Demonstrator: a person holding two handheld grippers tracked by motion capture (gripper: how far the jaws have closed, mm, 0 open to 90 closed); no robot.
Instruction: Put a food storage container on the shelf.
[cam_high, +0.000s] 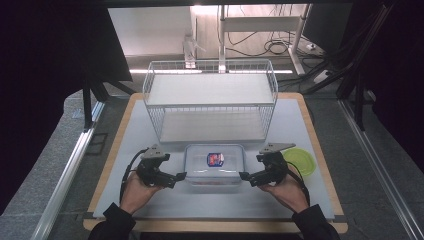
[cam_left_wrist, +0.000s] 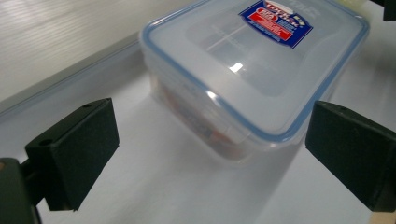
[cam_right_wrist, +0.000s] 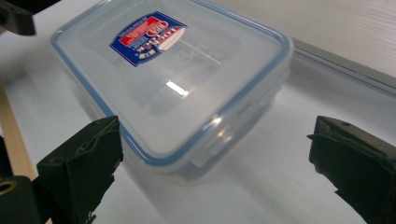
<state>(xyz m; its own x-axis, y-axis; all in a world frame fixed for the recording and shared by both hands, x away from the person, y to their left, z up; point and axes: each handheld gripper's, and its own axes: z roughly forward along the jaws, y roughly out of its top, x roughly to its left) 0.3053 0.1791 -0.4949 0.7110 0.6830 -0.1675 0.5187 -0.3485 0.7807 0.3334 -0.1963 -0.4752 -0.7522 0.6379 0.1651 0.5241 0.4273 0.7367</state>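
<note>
While both wide-open grippers, left (cam_high: 181, 176) and right (cam_high: 244, 176), flank the container (cam_high: 214, 164) empty, the high view adds a green lid (cam_high: 301, 161).

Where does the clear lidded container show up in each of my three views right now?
High view: clear container at centre, in front of the wire rack.
Left gripper view: upper centre-right.
Right gripper view: upper centre-left.
Shared landmark: the red-and-blue label on its lid.

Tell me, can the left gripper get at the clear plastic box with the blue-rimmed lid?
Probably yes. The left gripper stands open facing the clear plastic box, with bare white table between them and nothing in the way.
</note>
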